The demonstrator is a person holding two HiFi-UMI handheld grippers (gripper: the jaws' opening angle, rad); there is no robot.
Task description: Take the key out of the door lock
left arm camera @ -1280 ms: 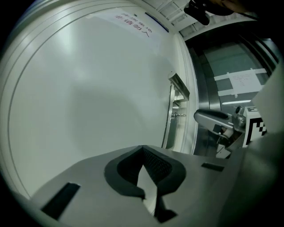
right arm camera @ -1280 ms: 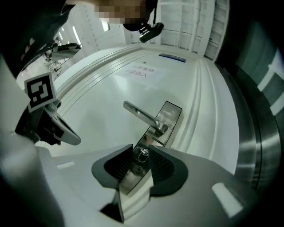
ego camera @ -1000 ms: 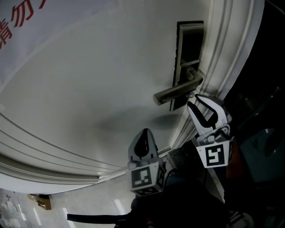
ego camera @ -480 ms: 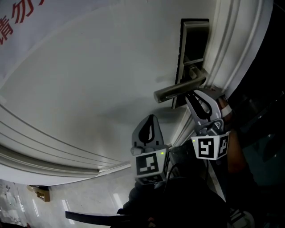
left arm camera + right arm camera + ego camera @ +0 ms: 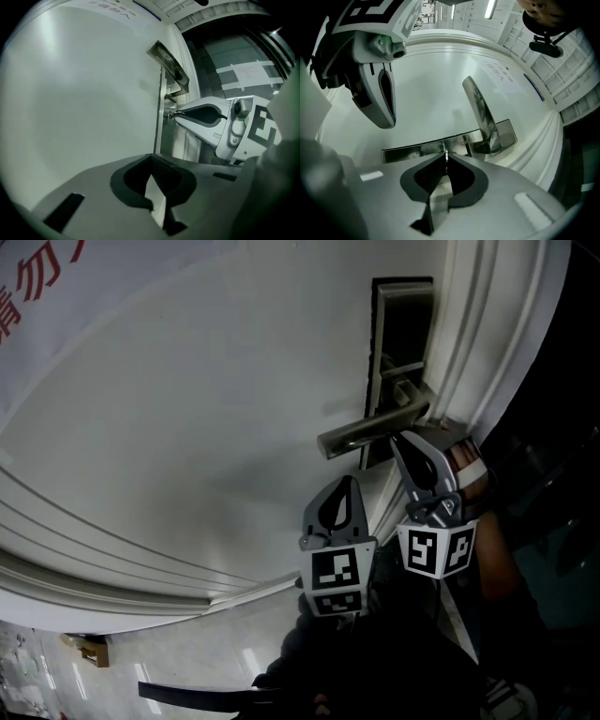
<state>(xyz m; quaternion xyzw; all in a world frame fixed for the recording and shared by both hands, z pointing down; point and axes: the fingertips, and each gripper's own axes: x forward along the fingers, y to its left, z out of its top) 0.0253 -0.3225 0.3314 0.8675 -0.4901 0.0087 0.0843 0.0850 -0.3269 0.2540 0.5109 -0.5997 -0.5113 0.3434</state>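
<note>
Just below the door handle (image 5: 370,430), the right gripper (image 5: 446,158) pinches the key (image 5: 446,153) in the lock, while the left gripper (image 5: 151,158), lower still, is closed and empty.

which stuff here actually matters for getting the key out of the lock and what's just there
In the job: key, pinched in the shut right tool; lock plate on the door.

Just there: left tool, shut and empty; door handle; red lettering; small brown thing on the floor.
</note>
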